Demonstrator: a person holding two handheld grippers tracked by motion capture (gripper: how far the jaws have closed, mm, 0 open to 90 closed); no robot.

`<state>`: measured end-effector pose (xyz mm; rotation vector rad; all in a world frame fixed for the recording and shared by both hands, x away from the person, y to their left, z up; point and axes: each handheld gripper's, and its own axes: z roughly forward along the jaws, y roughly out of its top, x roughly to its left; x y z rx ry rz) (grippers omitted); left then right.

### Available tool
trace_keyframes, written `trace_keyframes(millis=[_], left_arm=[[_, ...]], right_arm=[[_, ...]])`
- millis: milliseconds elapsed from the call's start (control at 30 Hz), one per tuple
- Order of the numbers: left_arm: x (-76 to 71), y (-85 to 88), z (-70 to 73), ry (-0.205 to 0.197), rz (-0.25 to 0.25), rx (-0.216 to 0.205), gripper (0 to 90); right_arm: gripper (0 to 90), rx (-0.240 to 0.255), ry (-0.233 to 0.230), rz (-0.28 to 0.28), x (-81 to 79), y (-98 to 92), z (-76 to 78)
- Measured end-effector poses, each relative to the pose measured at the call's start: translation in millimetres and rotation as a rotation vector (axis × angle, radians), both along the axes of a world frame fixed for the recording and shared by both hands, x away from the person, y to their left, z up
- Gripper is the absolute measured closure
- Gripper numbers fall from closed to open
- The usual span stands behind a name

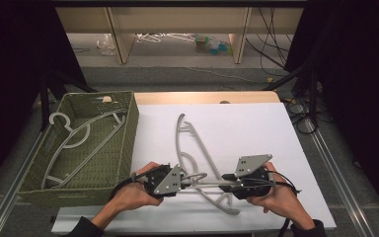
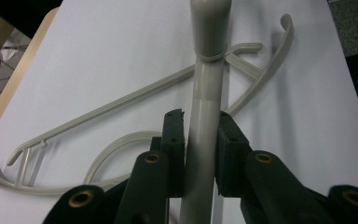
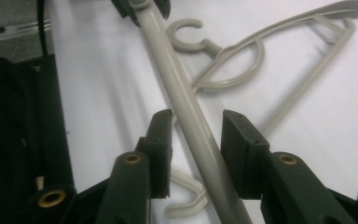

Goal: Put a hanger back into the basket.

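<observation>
A thick grey bar runs level between my two grippers above the white table, low in the high view. My left gripper is shut on the bar, with both pads pressed against its sides. My right gripper stands open around the bar's other end, with a gap on each side. In the high view the left gripper and right gripper face each other. A thin grey hanger lies flat on the table under the bar. I cannot tell what the bar belongs to.
A green woven basket stands at the table's left and holds another grey hanger. The white table top stretches back and right. Black cables lie on the floor at the far right.
</observation>
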<state>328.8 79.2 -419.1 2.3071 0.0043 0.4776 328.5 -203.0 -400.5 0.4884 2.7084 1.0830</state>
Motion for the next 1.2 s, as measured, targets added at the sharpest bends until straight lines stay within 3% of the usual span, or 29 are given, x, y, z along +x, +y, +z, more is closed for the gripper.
trace_keyframes(millis=[67, 167, 200, 233, 400, 500, 567, 633, 667, 700, 733, 800, 867, 1000, 1033, 1200], left_arm=[[0.8, -0.5, 0.9, -0.002, 0.010, -0.004, 76.5], [2.4, -1.1, 6.4, 0.030, 0.059, -0.013, 77.0], [2.4, -1.1, 6.4, 0.030, 0.059, -0.013, 77.2], [4.7, -1.2, 9.6, 0.055, 0.094, -0.032, 77.5], [15.2, 0.5, 15.7, 0.121, 0.189, -0.084, 78.7], [24.0, 2.5, 18.7, 0.154, 0.250, -0.093, 78.7], [26.2, 3.9, 20.2, 0.165, 0.263, -0.093, 78.8], [32.6, 8.4, 23.9, 0.218, 0.312, -0.127, 78.8], [32.6, 8.4, 23.9, 0.218, 0.312, -0.127, 78.8], [36.1, 12.9, 26.5, 0.256, 0.336, -0.144, 78.8], [36.1, 12.9, 26.5, 0.256, 0.336, -0.144, 78.8], [38.2, 20.5, 32.2, 0.320, 0.385, -0.178, 78.9], [37.6, 25.4, 37.1, 0.344, 0.404, -0.195, 78.9], [34.5, 34.1, 46.1, 0.366, 0.424, -0.228, 78.8], [32.0, 41.2, 54.1, 0.372, 0.440, -0.268, 78.9], [25.5, 61.5, 75.1, 0.355, 0.461, -0.312, 78.9]], right_arm=[[59.6, 0.018, -0.011, -0.023, 0.3, -0.5, 0.8], [48.3, 0.043, -0.045, -0.056, 0.2, 0.7, 4.2], [48.3, 0.043, -0.045, -0.056, 0.2, 0.7, 4.2], [42.3, 0.075, -0.095, -0.098, -1.2, 1.5, 7.7], [38.2, 0.176, -0.170, -0.185, -1.7, -2.2, 20.6], [37.5, 0.179, -0.146, -0.214, 0.6, -5.9, 20.1], [37.2, 0.170, -0.143, -0.225, 1.2, -6.5, 17.9], [36.9, 0.150, -0.120, -0.228, 1.4, -6.1, 12.0], [36.7, 0.157, -0.109, -0.229, 1.3, -5.2, 10.3], [36.2, 0.148, -0.101, -0.224, 1.1, -5.1, 9.7], [36.1, 0.147, -0.107, -0.223, 0.7, -4.8, 8.9], [35.7, 0.151, -0.097, -0.210, -1.6, -3.6, 6.4], [35.7, 0.149, -0.080, -0.202, -5.0, -2.6, 3.9], [35.7, 0.139, -0.063, -0.186, -9.4, -1.3, -1.3], [35.7, 0.141, -0.061, -0.183, -10.4, -1.4, -3.6], [35.6, 0.140, -0.058, -0.180, -11.6, -0.7, -6.0]])
